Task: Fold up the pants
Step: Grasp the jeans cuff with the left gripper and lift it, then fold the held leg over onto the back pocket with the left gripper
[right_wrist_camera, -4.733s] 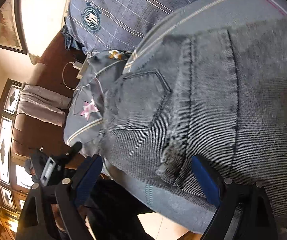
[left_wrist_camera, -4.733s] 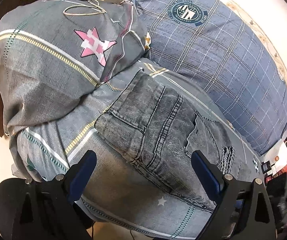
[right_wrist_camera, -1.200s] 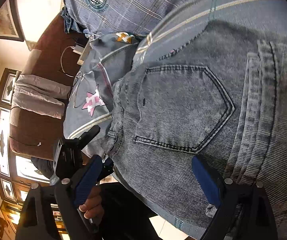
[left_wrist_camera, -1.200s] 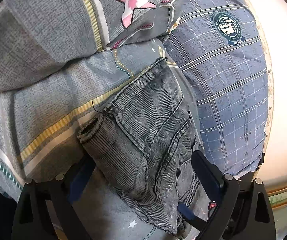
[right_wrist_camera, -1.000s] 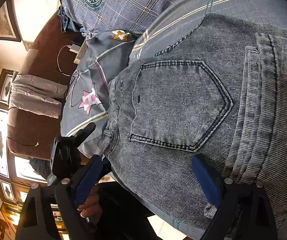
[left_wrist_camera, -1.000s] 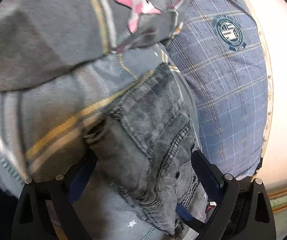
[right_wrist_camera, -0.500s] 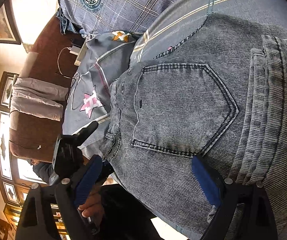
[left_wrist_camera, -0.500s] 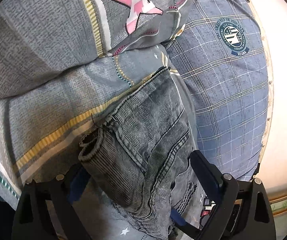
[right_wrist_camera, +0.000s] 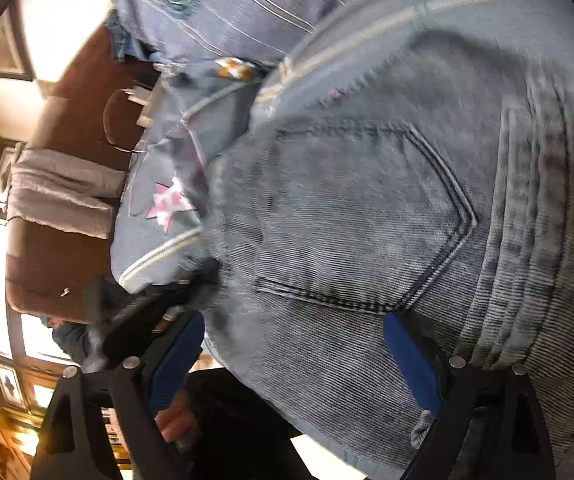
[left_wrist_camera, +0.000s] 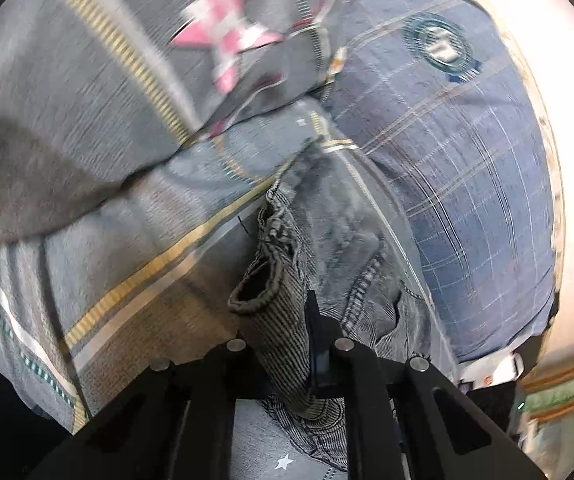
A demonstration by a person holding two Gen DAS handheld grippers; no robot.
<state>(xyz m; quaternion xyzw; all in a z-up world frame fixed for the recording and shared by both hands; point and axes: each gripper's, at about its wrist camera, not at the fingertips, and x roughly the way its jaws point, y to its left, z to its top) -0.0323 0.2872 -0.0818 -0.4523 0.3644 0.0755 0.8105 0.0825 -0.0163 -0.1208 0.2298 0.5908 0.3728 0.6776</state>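
Jeans [right_wrist_camera: 367, 220] grey-washed, bunched; left tool [left_wrist_camera: 287, 344] pinches rolled hem; right tool [right_wrist_camera: 291, 352] spread wide.

Bed [left_wrist_camera: 135, 280]: grey striped cover. Lying on it: grey denim pants [left_wrist_camera: 339, 216]; grey pillow with pink star [left_wrist_camera: 99, 80]; blue plaid pillow with round emblem [left_wrist_camera: 467, 168].

Both fisheye views are motion-blurred, edges warped, with overexposed bright wall and windows.
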